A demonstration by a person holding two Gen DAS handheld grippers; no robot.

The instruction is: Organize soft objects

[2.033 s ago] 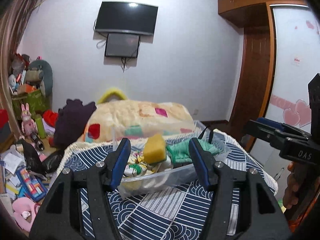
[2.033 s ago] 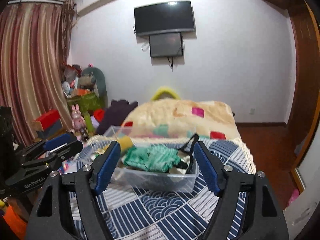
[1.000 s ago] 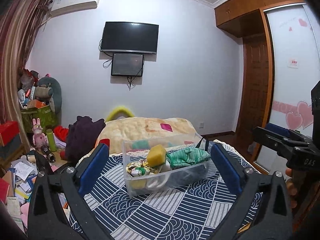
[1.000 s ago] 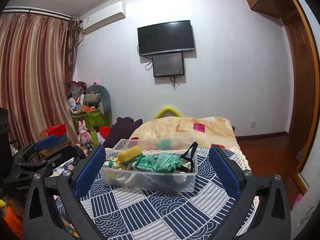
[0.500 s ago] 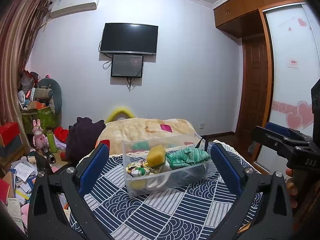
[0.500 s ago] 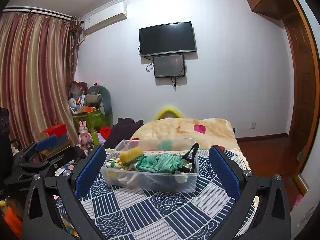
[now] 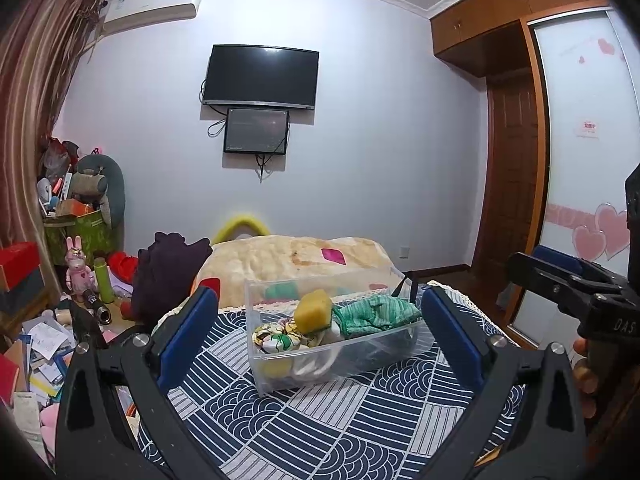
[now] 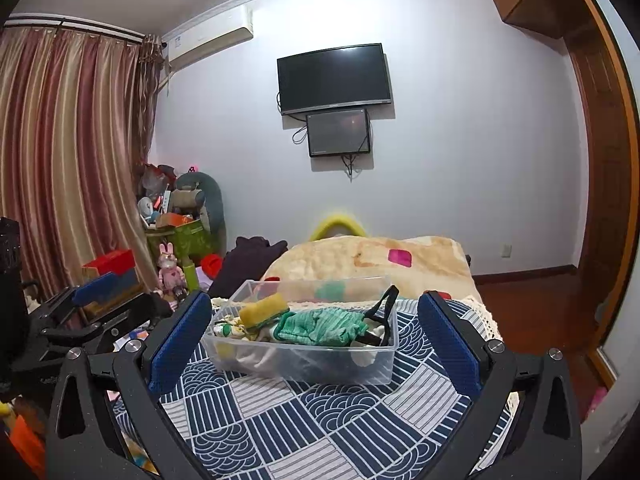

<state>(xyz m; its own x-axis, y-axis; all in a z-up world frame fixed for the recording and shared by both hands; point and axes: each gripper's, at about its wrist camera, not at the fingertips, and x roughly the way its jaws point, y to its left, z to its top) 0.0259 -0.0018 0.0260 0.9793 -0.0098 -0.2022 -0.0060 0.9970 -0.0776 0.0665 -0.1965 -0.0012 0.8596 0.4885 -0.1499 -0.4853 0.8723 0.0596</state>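
A clear plastic bin (image 7: 376,356) (image 8: 372,366) stands on a blue-and-white patterned cloth (image 7: 320,420) (image 8: 320,420). It holds a yellow sponge (image 7: 314,311) (image 8: 262,310), a green knitted cloth (image 7: 374,314) (image 8: 324,326), a patterned fabric bundle (image 7: 280,336) and a black strap (image 8: 386,300). My left gripper (image 7: 320,320) is open and empty, back from the bin. My right gripper (image 8: 314,320) is open and empty, also back from the bin. Each gripper shows at the side of the other's view.
A beige blanket (image 7: 296,260) lies behind the bin, a dark purple plush (image 7: 168,272) to its left. Toys, boxes and papers (image 7: 40,320) clutter the floor at left. A wardrobe (image 7: 580,200) and door stand at right. A TV (image 7: 260,76) hangs on the far wall.
Both grippers opened wide from a narrower gap and pulled back and up from the bin. In the last half second almost nothing moved.
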